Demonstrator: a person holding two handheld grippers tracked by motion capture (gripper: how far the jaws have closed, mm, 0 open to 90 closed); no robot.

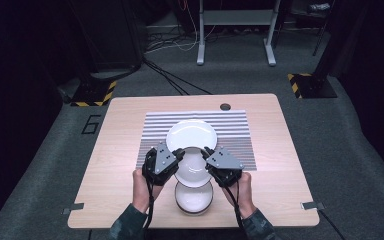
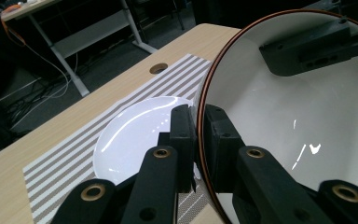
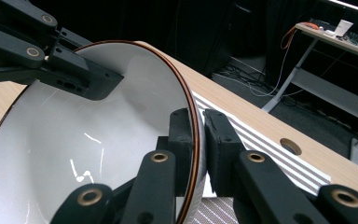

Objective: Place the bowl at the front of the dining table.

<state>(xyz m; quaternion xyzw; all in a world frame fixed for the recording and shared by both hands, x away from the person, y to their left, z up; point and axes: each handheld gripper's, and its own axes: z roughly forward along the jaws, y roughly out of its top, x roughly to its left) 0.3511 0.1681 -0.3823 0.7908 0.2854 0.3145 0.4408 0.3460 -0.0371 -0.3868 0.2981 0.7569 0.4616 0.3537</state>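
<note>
**K:** Status check: where's the white ceramic bowl with the thin brown rim [image 1: 193, 167]?

**M:** Off the table, held between both grippers. Left gripper [image 1: 179, 154] has its jaws pinched on the rim at one side, one jaw inside the wall and one outside. Right gripper [image 1: 208, 152] has the same grip on the opposite side. Both jaws narrow, clamped on the rim, as far as the gripper views show.

**K:** Progress?

**M:** My read: pick and lift done, placement not. It hangs just ahead of the hands, between the flat white round plate [image 1: 191, 135] beyond the jaw tips and a second white bowl [image 1: 194, 198] back toward the person's wrists. The plate sits on the grey-and-white striped placemat [image 1: 240, 131]. Can't tell which of the two it's headed for.

**K:** Orientation?

**M:** Round, so no real long axis; the line that matters runs jaw to jaw across the rim, roughly side to side on the light wooden tabletop [image 1: 120, 145]. Opening faces up, apparently tipped a bit toward the person. From the left gripper view the inside wall [image 2: 307, 121] faces the camera, with the far gripper's jaw over the opposite rim.

**K:** Left to do?

**M:** Level it, lower, release both sides together.
</note>
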